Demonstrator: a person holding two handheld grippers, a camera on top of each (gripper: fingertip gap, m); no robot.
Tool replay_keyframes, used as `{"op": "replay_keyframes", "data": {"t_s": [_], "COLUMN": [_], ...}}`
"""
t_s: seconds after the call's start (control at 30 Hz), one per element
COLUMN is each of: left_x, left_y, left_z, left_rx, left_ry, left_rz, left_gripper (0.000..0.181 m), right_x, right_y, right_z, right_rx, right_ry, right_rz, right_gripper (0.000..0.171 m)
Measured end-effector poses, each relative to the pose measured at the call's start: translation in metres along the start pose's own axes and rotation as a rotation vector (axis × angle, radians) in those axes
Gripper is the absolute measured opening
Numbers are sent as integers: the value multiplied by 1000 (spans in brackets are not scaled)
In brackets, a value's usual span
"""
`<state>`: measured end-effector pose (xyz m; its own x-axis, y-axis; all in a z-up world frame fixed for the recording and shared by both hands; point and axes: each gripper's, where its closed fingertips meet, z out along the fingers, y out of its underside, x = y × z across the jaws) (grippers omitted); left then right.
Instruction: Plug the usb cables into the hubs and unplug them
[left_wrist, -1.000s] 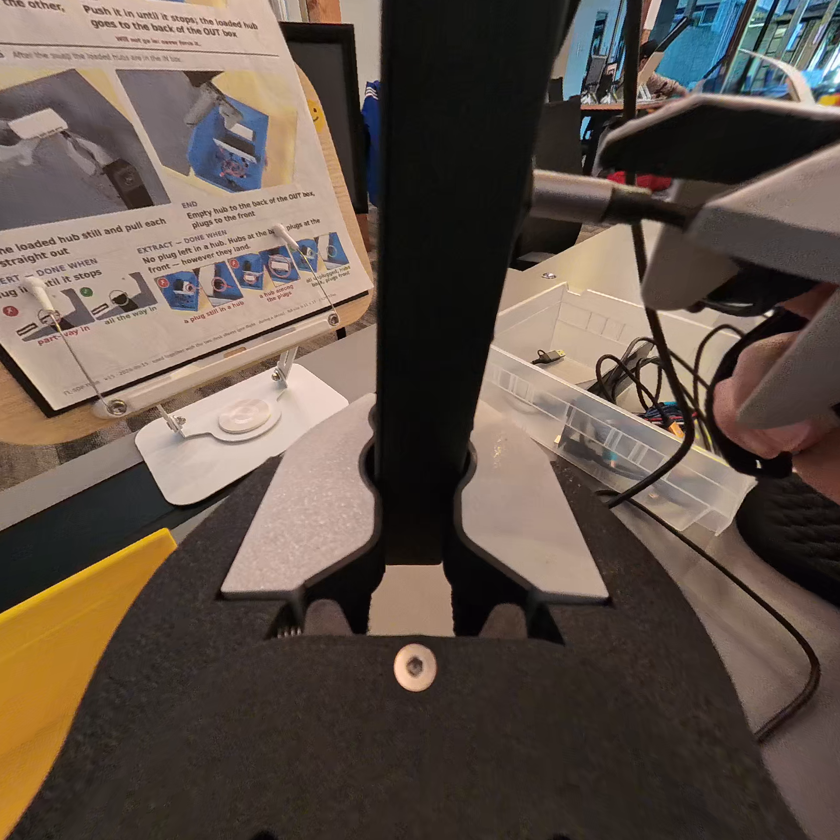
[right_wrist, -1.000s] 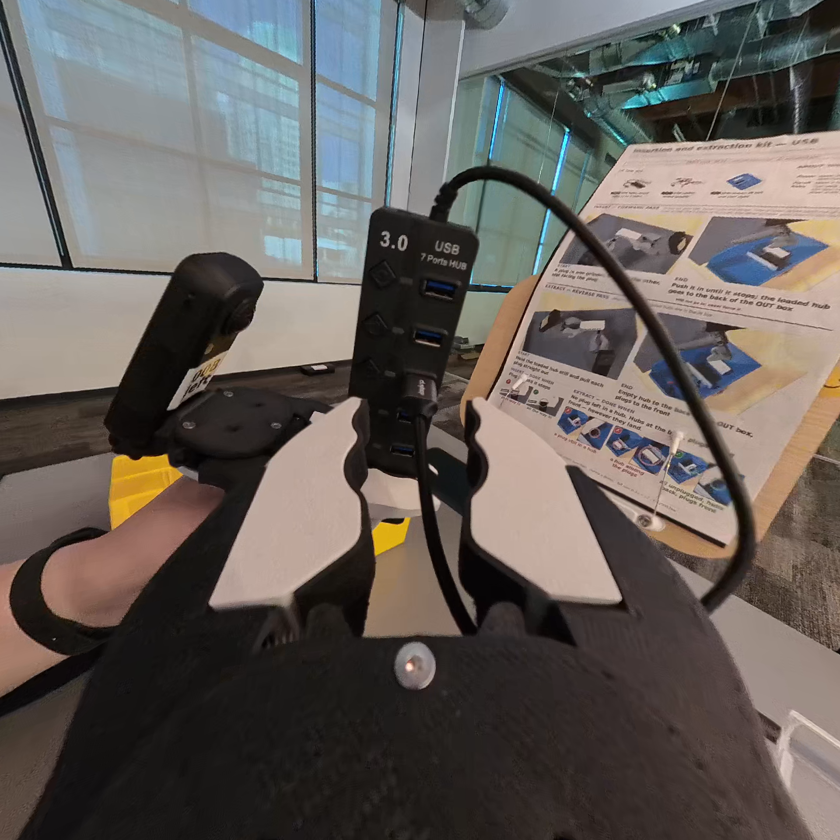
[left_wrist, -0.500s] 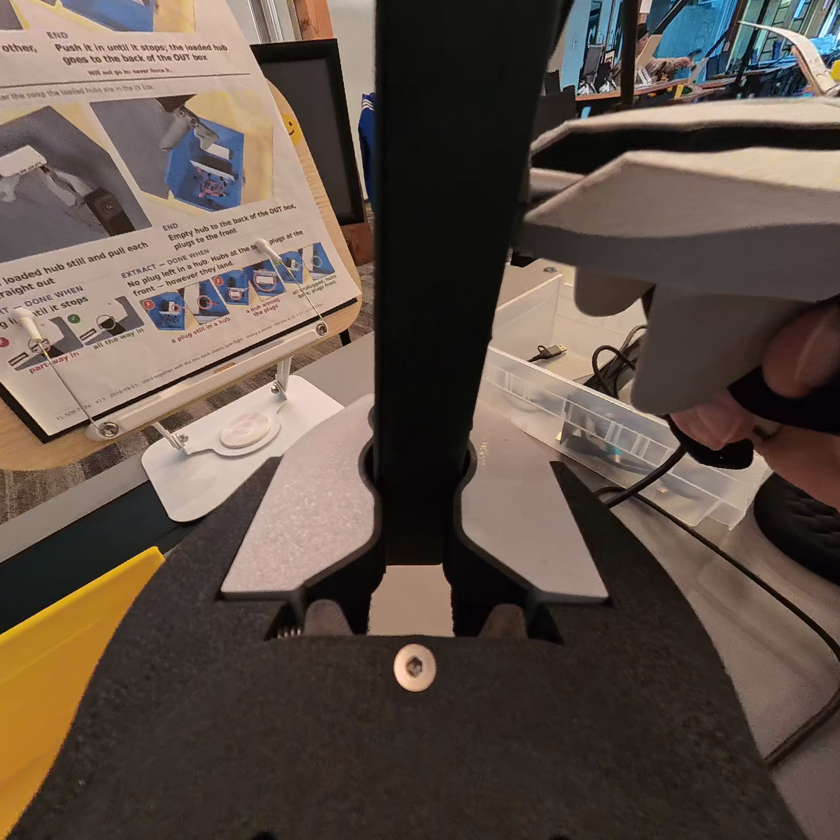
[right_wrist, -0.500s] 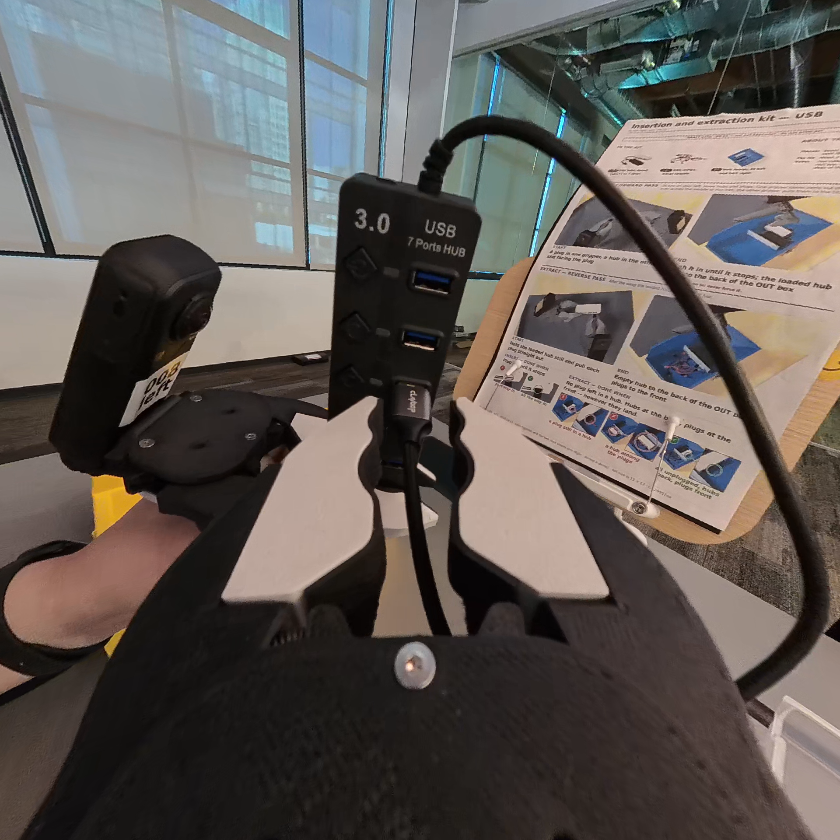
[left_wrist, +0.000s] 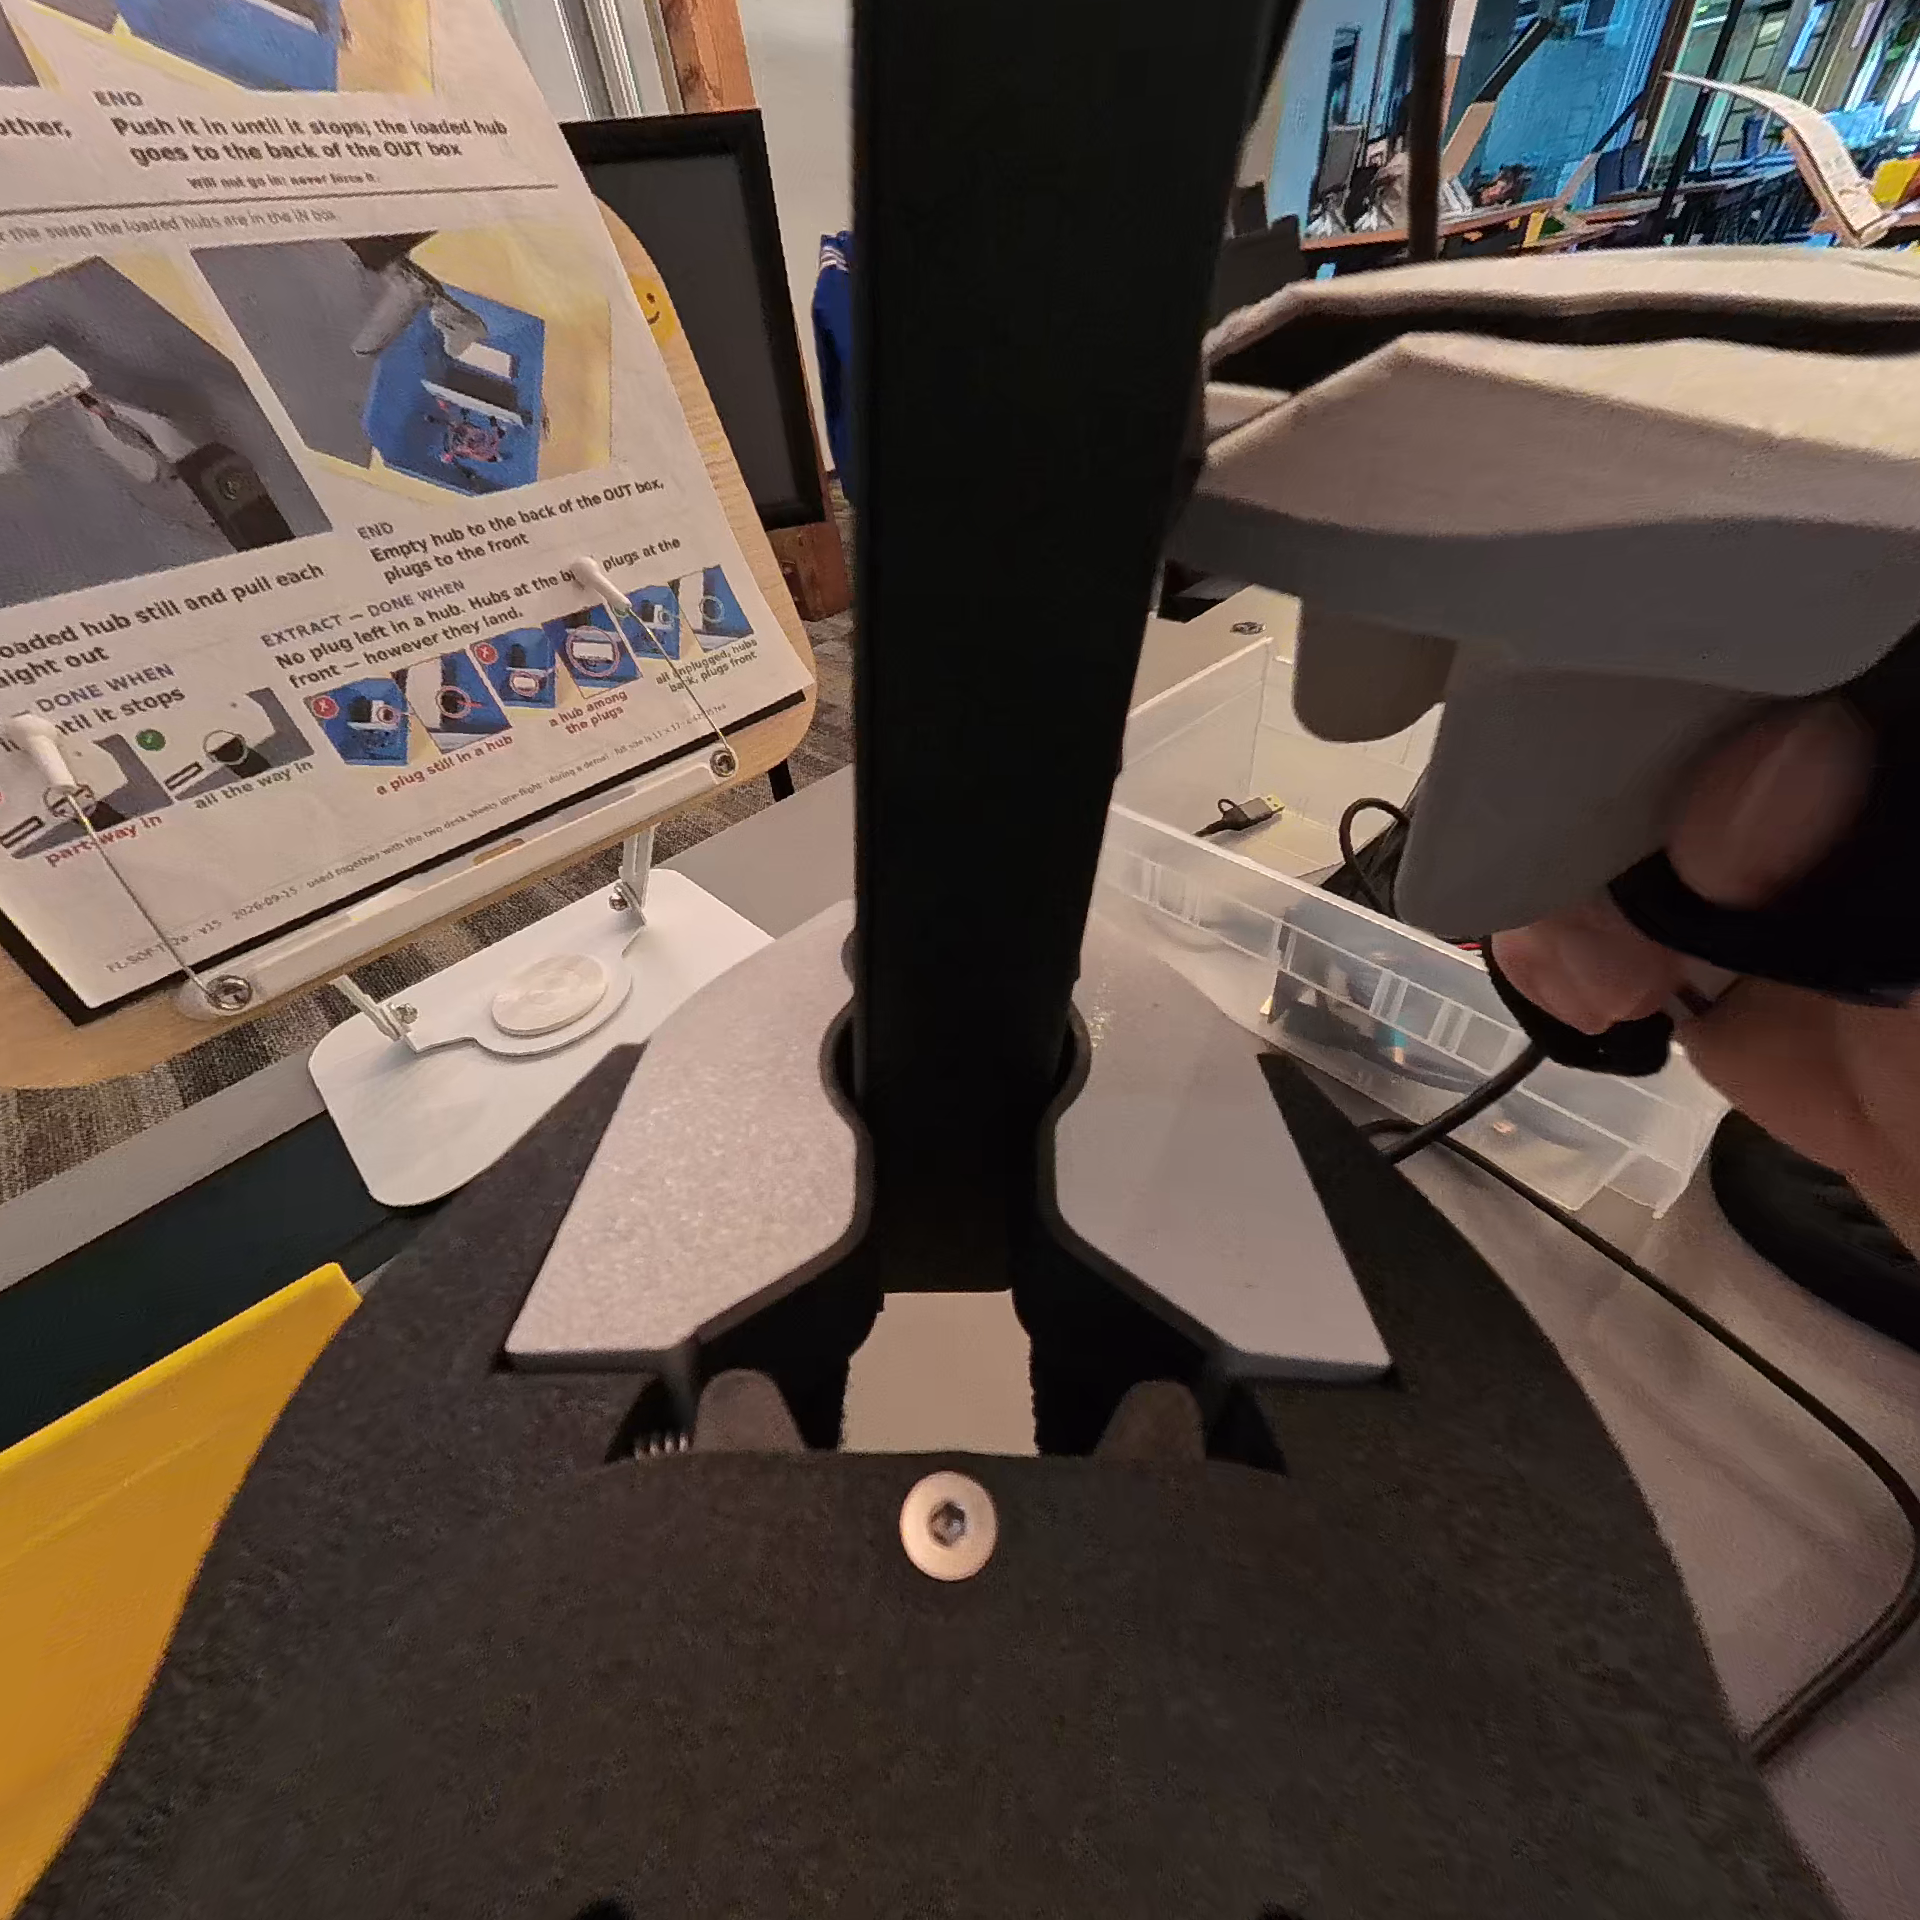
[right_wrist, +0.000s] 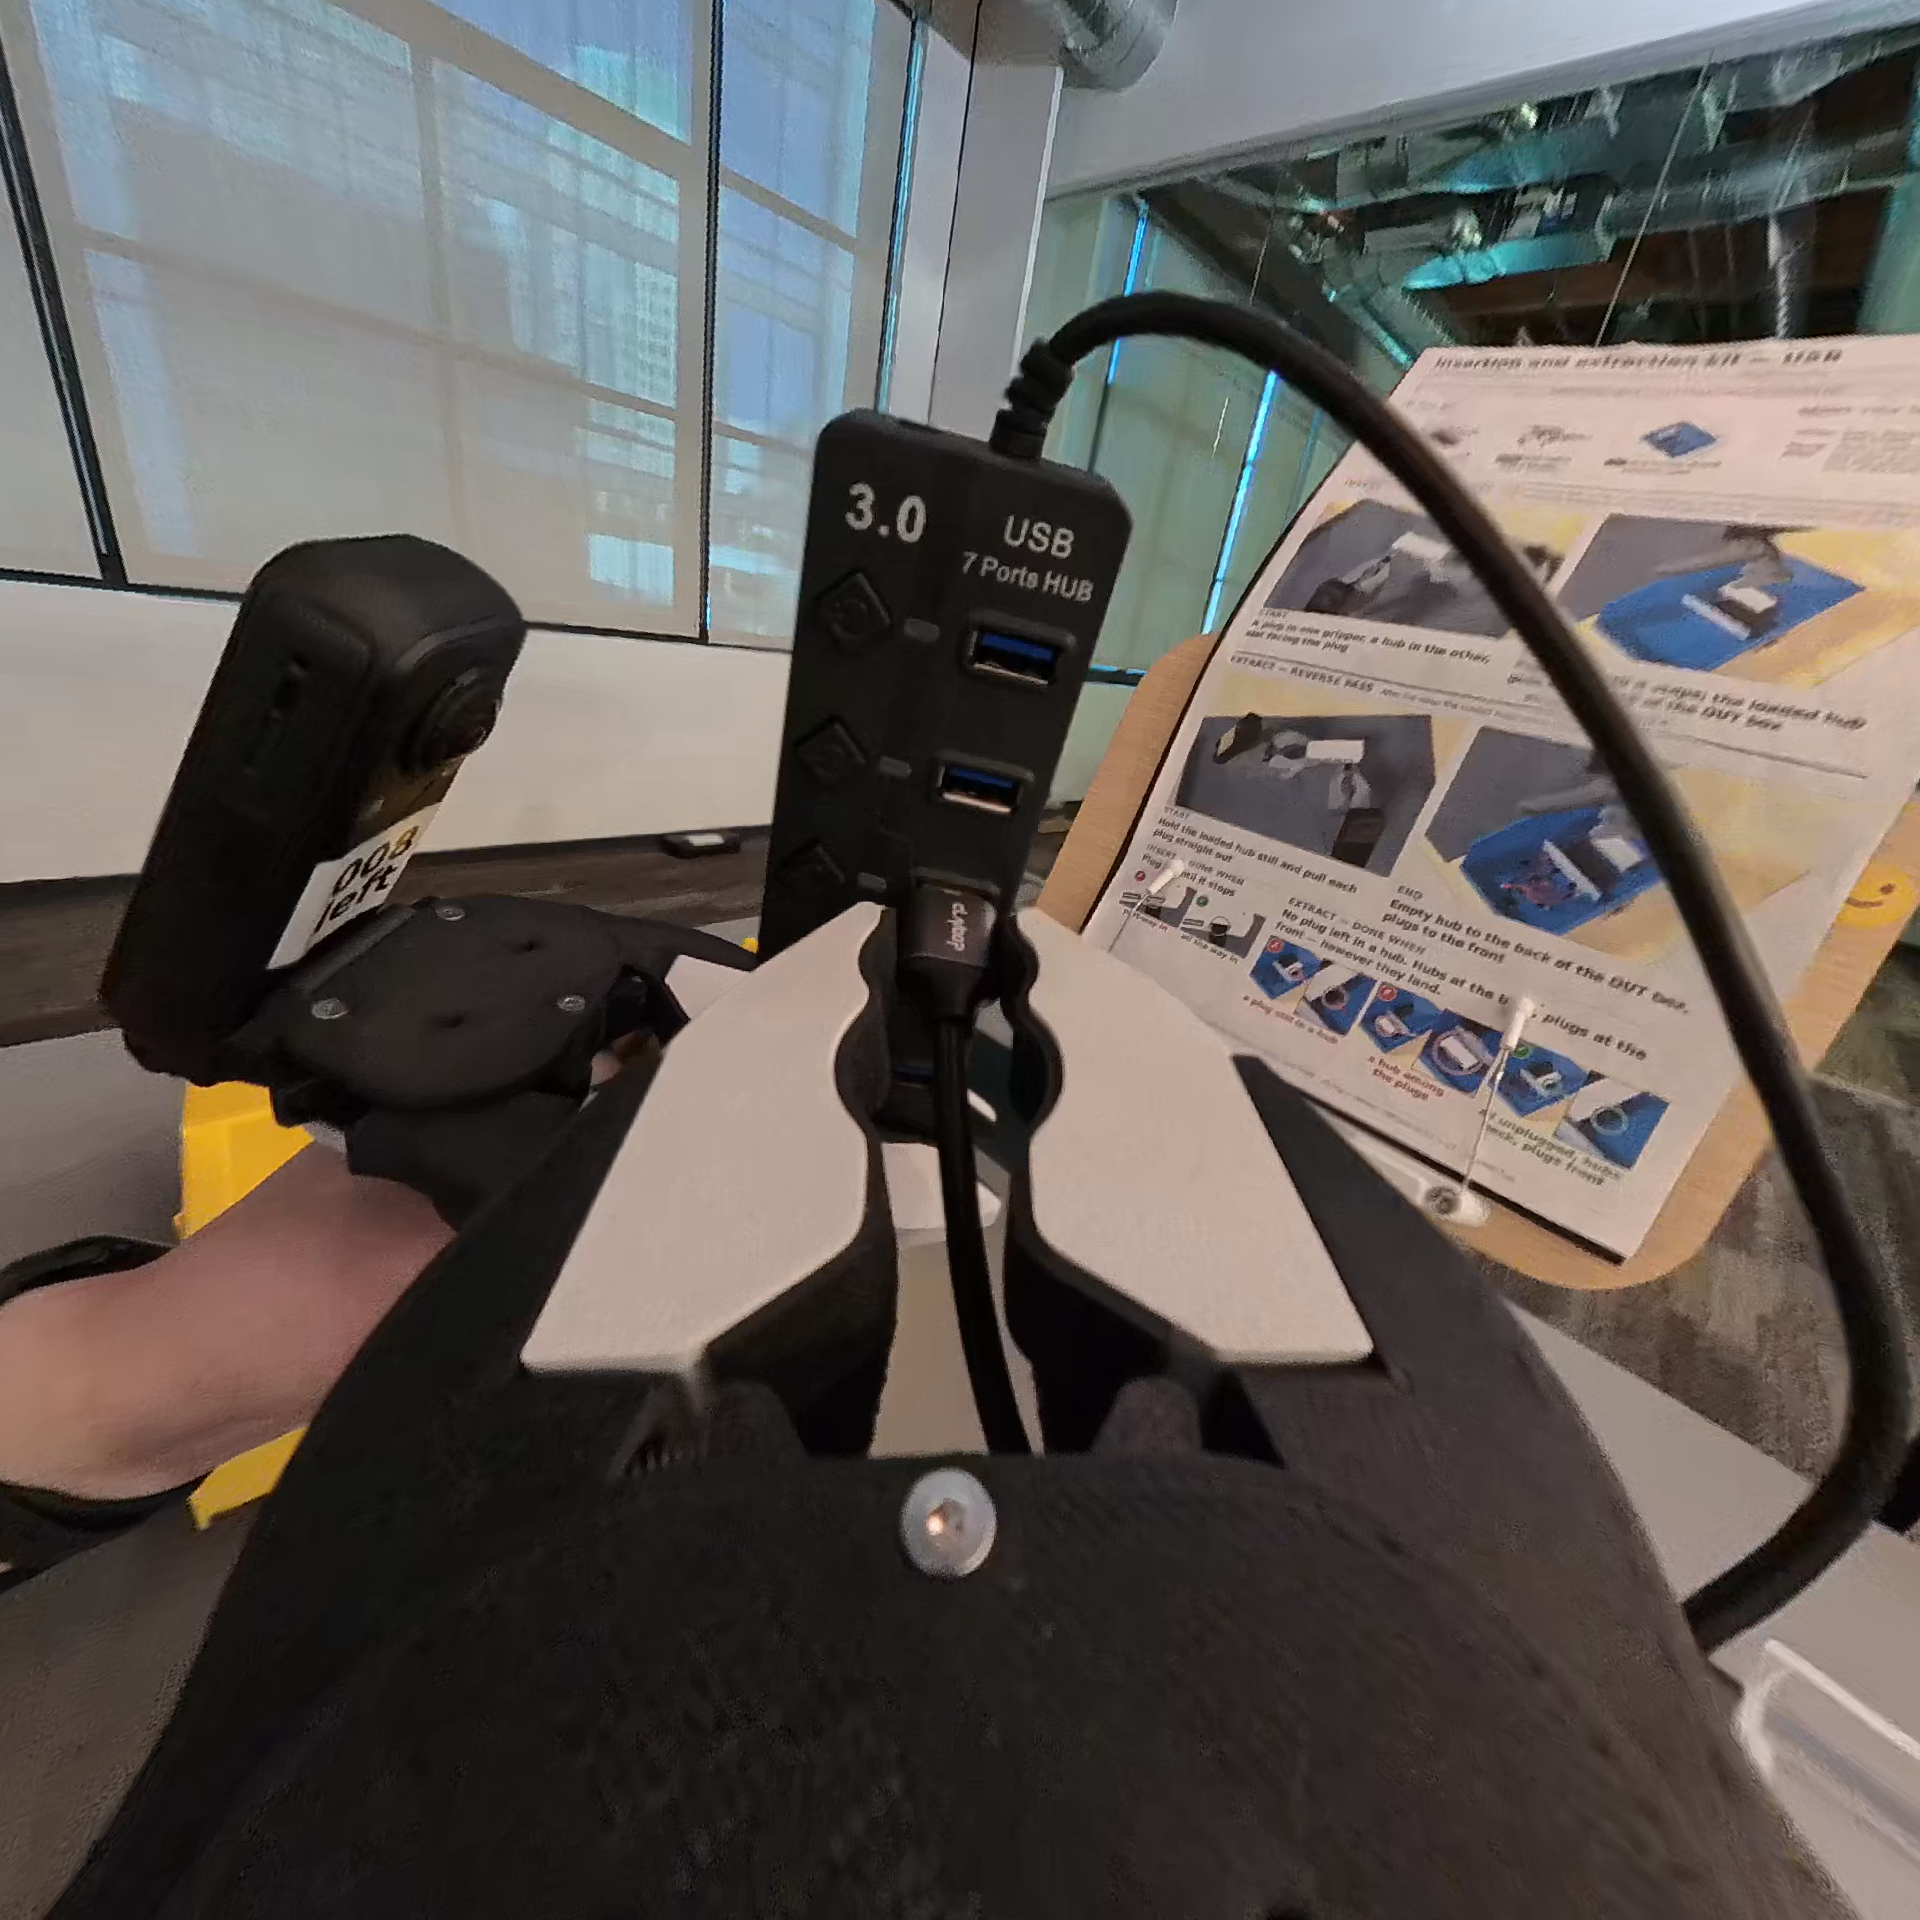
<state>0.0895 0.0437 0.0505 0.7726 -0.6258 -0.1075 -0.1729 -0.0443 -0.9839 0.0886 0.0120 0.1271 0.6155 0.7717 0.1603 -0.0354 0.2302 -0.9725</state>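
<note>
My left gripper (left_wrist: 961, 997) is shut on a black USB hub (left_wrist: 997, 520) and holds it upright. In the right wrist view the hub (right_wrist: 935, 665) faces me with two empty blue ports at the top. A black USB plug (right_wrist: 948, 935) sits in the third port. My right gripper (right_wrist: 945, 966) is closed on the sides of that plug, and the plug's cable (right_wrist: 966, 1247) runs back between the fingers. The hub's own thick cable (right_wrist: 1558, 644) arcs from its top down to the right. The right gripper also shows in the left wrist view (left_wrist: 1205, 416), against the hub's right side.
An instruction sheet on a wooden stand (left_wrist: 312, 468) stands behind the hub, on a white base (left_wrist: 468, 1070). A clear plastic tray (left_wrist: 1351, 935) holding cables lies to the right. A yellow bin (left_wrist: 125, 1558) is at the lower left. A loose black cable (left_wrist: 1766, 1403) trails over the table. Across from one pair of fingers to the other is roughly 8 cm.
My right gripper has moved in toward the hub and its jaws have narrowed onto the plug. The left gripper keeps holding the hub and has tilted only slightly.
</note>
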Motion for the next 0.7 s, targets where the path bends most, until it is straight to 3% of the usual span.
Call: {"op": "replay_keyframes", "data": {"t_s": [0.3, 0.7], "left_x": [-8, -6], "left_y": [-10, -8], "left_z": [6, 11], "left_rx": [15, 35], "left_ry": [-37, 42], "left_rz": [2, -99], "left_gripper": [27, 29], "right_x": [9, 10], "right_y": [-3, 0], "right_z": [2, 3], "right_rx": [14, -19], "right_ry": [14, 68], "right_rz": [-20, -86], "right_gripper": [19, 19]}}
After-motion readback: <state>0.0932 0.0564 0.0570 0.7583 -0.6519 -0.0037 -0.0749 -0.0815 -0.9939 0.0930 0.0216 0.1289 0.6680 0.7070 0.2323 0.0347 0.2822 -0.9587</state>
